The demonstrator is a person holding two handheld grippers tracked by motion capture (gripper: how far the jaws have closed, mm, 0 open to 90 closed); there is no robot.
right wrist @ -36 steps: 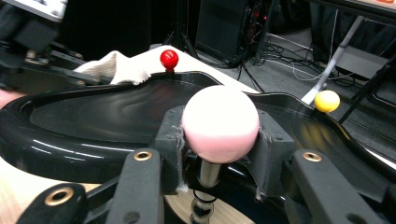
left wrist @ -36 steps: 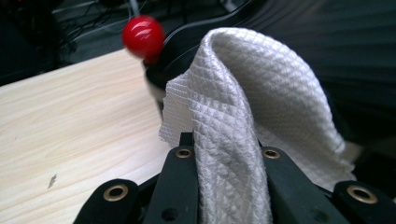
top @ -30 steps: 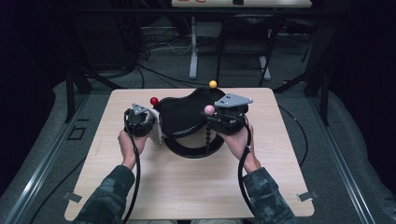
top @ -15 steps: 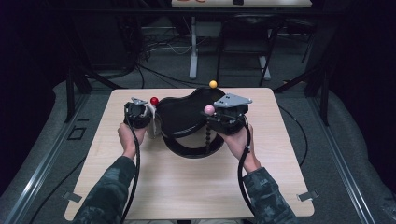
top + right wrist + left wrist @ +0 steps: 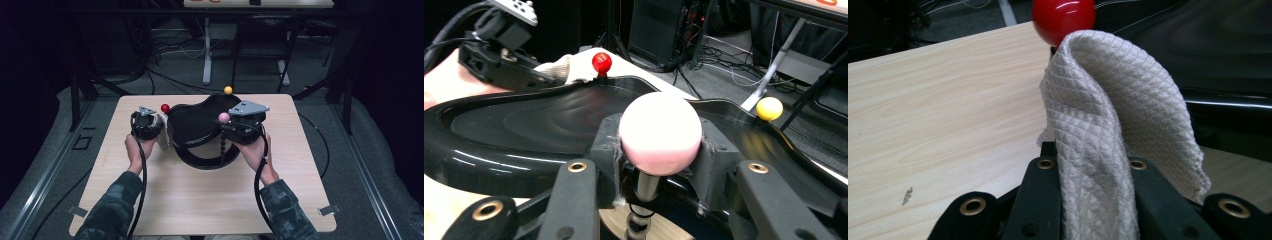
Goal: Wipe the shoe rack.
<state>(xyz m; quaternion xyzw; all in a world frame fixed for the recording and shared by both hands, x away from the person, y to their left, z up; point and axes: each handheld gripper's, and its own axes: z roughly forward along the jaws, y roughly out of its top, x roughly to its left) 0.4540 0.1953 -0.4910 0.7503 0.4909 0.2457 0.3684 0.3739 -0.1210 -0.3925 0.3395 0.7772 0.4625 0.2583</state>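
A: Item one, black tray [image 5: 200, 127], glossy, curved like a figure-eight. Location?

B: Middle of the wooden table [image 5: 200, 200], slightly toward twelve o'clock. Three ball-topped pegs on its rim: red ball [image 5: 165, 108] at ten o'clock, yellow ball [image 5: 228, 90] at twelve, pink ball [image 5: 224, 118] at three.

A: Item two, white cloth [image 5: 1108, 130]?

B: Waffle-weave, soft, limp; it folds over on itself. Clenched in the left gripper [image 5: 159, 131] at the tray's nine o'clock edge, just below the red ball. Light and compliant; likely to drape and slip unless pinched through a doubled fold, as here.

A: Right gripper [image 5: 659, 165]?

B: Jaws stand either side of the pink ball's peg, the ball sitting between them. Whether they press it, I cannot tell; contact is hidden behind the ball.

A: Handling notes for the tray?

B: Judged rigid, smooth, probably slippery plastic. The rim is thick and offers no flat to pinch; the pegs look like the intended holds. A steadying grip at the pink peg would resist sliding while the cloth wipes the opposite rim.
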